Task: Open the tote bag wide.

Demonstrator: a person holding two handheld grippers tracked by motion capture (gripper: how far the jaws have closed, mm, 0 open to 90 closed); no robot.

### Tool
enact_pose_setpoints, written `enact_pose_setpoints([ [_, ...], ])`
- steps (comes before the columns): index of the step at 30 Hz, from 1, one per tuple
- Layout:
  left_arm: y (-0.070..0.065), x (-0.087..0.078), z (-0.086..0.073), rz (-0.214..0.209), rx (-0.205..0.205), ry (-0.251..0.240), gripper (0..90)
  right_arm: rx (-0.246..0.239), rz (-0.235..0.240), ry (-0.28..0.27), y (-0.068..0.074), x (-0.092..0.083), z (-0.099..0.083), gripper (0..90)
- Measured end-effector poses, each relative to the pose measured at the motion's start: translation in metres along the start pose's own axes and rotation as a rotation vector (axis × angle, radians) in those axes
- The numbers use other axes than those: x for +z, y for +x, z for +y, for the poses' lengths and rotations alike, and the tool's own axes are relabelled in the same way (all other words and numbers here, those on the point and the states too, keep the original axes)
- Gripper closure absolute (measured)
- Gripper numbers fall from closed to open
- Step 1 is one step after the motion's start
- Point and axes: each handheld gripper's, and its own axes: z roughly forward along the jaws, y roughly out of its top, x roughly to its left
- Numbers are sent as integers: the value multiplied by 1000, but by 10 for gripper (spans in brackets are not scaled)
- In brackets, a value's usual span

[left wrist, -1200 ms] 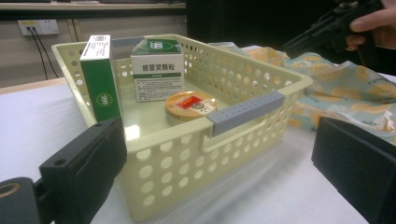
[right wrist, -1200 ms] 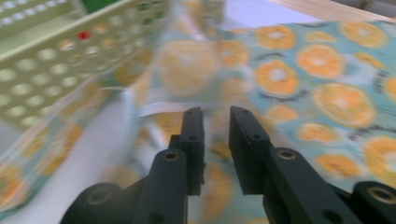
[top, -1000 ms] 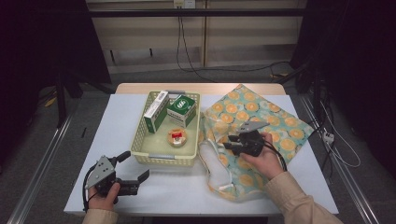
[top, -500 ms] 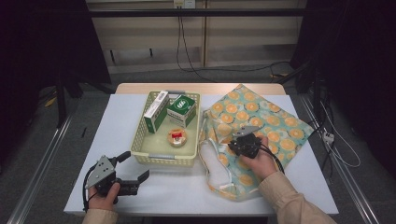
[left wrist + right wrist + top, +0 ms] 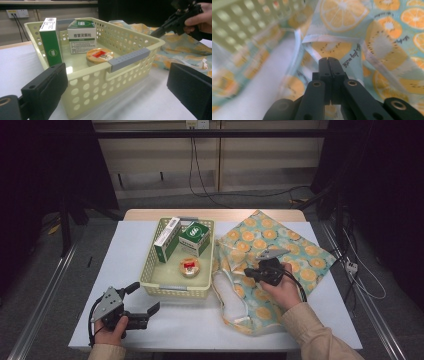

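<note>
— Two grippers: what are they doing?
— Right gripper [image 5: 251,271] is pinching the fruit-print bag [image 5: 280,250] just right of the basket [image 5: 176,290], jaws having just closed, pressed together on a fabric fold. Left gripper [image 5: 146,299] is resting on the table [image 5: 310,320] in front of the basket, jaws spread, holding nothing.

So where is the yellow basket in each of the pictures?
High view: the yellow basket sits left of centre on the table.
Left gripper view: it spreads across the middle, boxes inside.
Right gripper view: a blurred corner at top left.
Shared landmark: the orange-print bag beside it.
</note>
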Motion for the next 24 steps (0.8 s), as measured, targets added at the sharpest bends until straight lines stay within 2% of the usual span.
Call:
enact_pose_setpoints([
  [1, 0, 0, 0, 1, 0, -1, 28, 18, 10, -16, -1, -3, 2, 900],
  [4, 0, 0, 0, 2, -7, -2, 28, 12, -19, -35, -7, -13, 6, 900],
  [8, 0, 0, 0, 1, -2, 0, 28, 67, -52, -76, -23, -23, 7, 900],
  [12, 0, 1, 0, 0, 2, 3, 28, 119, -123, -91, -43, -28, 3, 900],
  [17, 1, 1, 0, 0, 5, 2, 28, 162, -175, -67, -64, -22, -4, 900],
  [20, 0, 1, -1, -2, 3, 5, 28, 141, -199, -37, -69, -15, -8, 900],
  [24, 0, 1, -1, -2, 3, 6, 28, 142, -207, -7, -74, -5, -13, 900],
])
